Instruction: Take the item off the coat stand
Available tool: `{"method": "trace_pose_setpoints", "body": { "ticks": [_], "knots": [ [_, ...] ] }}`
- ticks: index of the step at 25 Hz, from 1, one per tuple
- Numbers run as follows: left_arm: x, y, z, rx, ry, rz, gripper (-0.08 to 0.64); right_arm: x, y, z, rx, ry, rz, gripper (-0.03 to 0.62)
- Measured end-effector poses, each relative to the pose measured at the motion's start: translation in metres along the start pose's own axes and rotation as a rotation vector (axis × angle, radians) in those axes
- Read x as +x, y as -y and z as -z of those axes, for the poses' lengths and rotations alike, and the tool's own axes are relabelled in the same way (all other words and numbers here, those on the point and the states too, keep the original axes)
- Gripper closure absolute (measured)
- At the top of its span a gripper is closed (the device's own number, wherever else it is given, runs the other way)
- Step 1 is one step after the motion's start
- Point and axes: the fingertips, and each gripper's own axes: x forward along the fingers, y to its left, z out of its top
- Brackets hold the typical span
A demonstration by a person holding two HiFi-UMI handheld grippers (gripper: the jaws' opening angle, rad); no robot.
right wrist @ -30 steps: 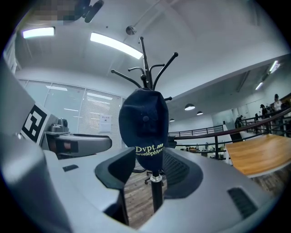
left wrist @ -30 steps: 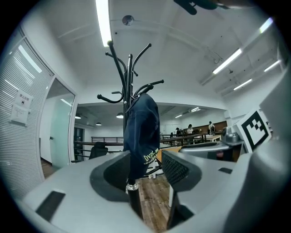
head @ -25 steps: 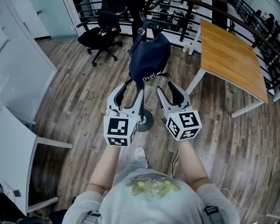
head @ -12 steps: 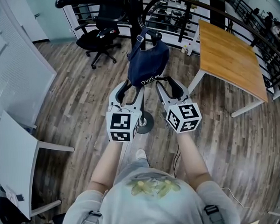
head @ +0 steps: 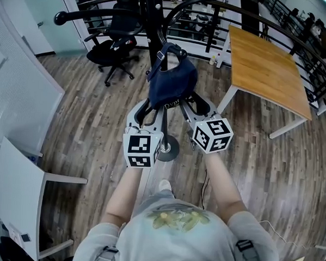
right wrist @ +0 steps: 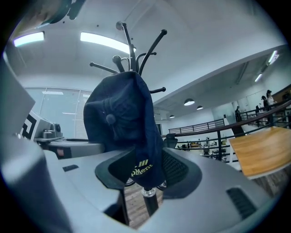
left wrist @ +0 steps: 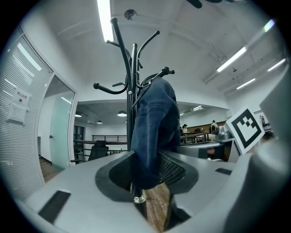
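Navy cap (head: 172, 81) hanging on a black coat stand (head: 152, 23), left claw (head: 153, 105) closing with the cap's lower edge between its jaws, right claw (head: 195, 101) released, straddling the brim

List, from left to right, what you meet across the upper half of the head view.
black office chair → navy cap → wooden table
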Motion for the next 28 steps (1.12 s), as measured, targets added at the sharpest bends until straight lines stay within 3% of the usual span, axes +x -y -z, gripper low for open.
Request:
{"method": "trace_pose_setpoints", "body": {
  "ticks": [3,7,28],
  "knots": [
    [0.005,-0.003,0.001,-0.01,0.001,-0.003,0.413,0.002,0.001,-0.001,-0.009,0.009,-0.005,0.496],
    [0.006,-0.007,0.002,-0.026,0.017,-0.016,0.445,0.001,0.001,0.0,-0.021,0.024,-0.004,0.543],
    [-0.021,0.004,-0.021,-0.019,0.084,-0.011,0.457,-0.023,-0.018,-0.02,-0.049,0.09,0.0,0.558]
  ]
}}
